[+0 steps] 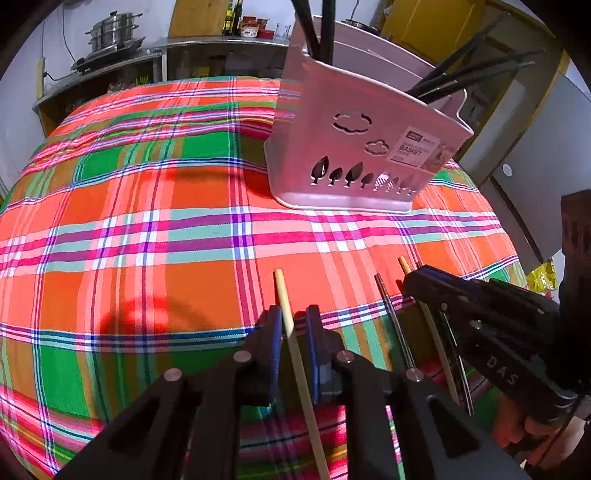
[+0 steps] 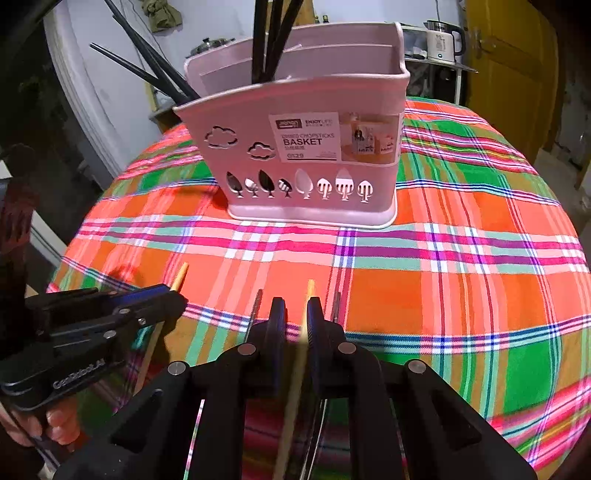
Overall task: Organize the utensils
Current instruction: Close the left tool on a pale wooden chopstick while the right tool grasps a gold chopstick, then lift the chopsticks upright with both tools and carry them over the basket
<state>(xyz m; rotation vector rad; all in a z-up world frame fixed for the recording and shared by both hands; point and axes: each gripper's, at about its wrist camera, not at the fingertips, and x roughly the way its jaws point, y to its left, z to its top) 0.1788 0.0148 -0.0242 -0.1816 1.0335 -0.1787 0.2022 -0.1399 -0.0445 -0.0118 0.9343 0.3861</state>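
My left gripper [image 1: 294,316] is shut on a pale wooden chopstick [image 1: 281,291] that pokes forward past its blue pads. My right gripper [image 2: 295,309] is shut on a second wooden chopstick [image 2: 310,291]. The two grippers hover side by side over the near part of the plaid tablecloth [image 1: 147,229]; the right gripper [image 1: 412,278] shows at the right edge of the left wrist view, the left gripper [image 2: 180,295] at the left of the right wrist view. Beyond them stands a pink chopstick basket [image 1: 354,158] [image 2: 306,177] holding black chopsticks [image 1: 461,77] [image 2: 273,37].
Thin dark sticks [image 2: 256,302] show beside the right gripper's fingers; I cannot tell whether they lie on the cloth. A steel pot [image 1: 114,33] sits on a shelf behind the table, a kettle [image 2: 441,40] on a stand. A person's hand [image 2: 55,424] grips the left handle.
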